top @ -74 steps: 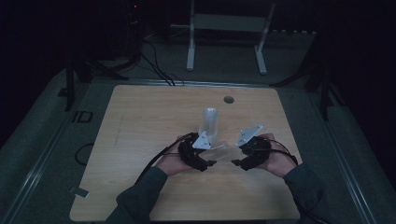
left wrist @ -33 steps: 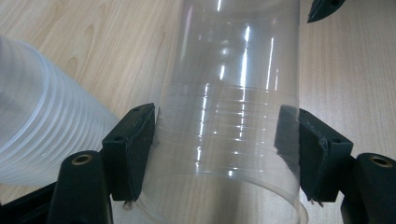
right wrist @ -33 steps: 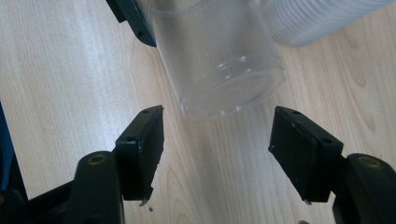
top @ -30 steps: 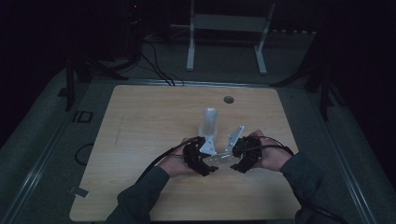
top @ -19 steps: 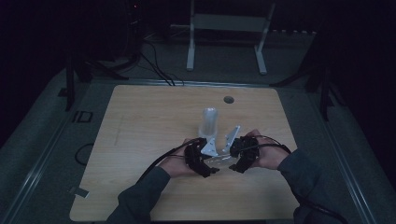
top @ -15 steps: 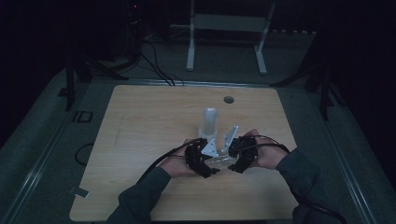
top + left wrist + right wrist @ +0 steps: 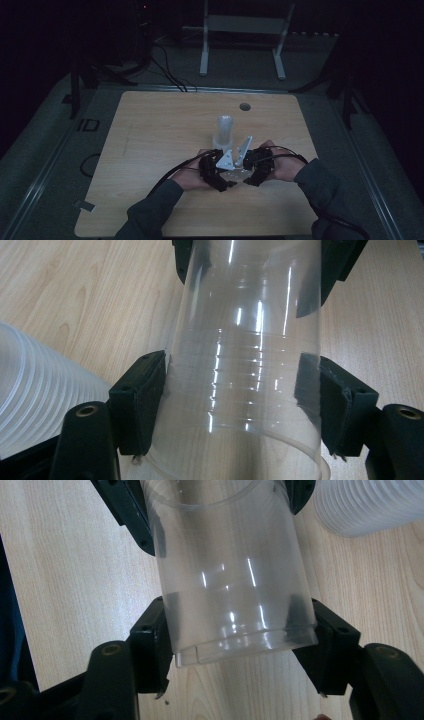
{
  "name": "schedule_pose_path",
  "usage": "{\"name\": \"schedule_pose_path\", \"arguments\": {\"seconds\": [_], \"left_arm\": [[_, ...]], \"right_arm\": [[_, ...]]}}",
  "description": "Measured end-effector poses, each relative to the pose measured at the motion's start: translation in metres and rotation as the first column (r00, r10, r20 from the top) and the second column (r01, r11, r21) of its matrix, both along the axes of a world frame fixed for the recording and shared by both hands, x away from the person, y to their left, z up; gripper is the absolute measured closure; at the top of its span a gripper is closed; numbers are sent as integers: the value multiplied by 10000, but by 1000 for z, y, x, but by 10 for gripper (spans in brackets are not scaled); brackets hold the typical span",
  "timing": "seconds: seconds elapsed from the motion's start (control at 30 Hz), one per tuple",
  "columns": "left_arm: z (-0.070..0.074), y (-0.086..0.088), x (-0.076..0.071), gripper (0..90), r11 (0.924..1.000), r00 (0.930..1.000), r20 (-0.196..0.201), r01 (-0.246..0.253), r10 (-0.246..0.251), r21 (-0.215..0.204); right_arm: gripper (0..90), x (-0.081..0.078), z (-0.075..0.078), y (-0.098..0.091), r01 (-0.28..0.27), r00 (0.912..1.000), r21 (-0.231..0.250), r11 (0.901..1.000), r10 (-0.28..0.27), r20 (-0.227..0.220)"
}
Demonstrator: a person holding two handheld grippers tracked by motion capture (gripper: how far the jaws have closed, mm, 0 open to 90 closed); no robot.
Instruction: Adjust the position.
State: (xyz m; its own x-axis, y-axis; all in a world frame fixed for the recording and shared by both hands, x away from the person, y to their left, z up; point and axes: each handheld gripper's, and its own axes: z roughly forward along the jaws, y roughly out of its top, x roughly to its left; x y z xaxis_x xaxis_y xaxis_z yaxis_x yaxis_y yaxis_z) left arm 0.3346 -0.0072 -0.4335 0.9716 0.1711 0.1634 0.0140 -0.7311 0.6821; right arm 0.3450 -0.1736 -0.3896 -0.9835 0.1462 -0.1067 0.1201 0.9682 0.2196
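A clear plastic cup [image 7: 245, 355] lies on its side just above the wooden table [image 7: 150, 130], held between both grippers near the front middle. My left gripper [image 7: 235, 405] is shut on its wide end, both pads pressed against the wall. My right gripper [image 7: 237, 645] faces it from the other side. Its jaws have just been closing, and its pads now press on the cup's [image 7: 230, 580] base end. In the high view the left gripper [image 7: 226, 181] and right gripper [image 7: 249, 179] meet tip to tip, with the cup [image 7: 235, 175] barely visible between them.
A tall stack of ribbed clear cups [image 7: 225, 131] stands upright just behind the grippers; the stack of cups [image 7: 30, 400] [image 7: 370, 505] lies close beside the held cup. A dark round grommet [image 7: 244, 106] sits farther back. A metal stand [image 7: 242, 30] is beyond the table.
My right hand has come in from the right and met the left gripper over the cup. Over the last second the hands have barely shifted.
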Motion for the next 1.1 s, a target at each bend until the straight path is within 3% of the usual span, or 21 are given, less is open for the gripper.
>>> {"name": "schedule_pose_path", "arguments": {"seconds": [0.27,0.53,0.67,1.1], "left_arm": [[0,-1,-1,261,10000,10000,98,-3,3,-13],[1,-1,-1,194,9998,9999,-44,-123,123,-132],[3,0,-1,186,9994,9996,-216,-169,163,-300],[9,6,1,201,9965,9991,-98,-428,422,-711]], "right_arm": [[409,-1,1,-1,-51,10000,20,10000,51,30],[412,0,-2,-3,-188,9998,12,9998,188,79],[412,-1,-3,-5,-46,10000,65,10000,46,44],[412,3,-8,-17,457,9988,62,9989,-458,172]]}}
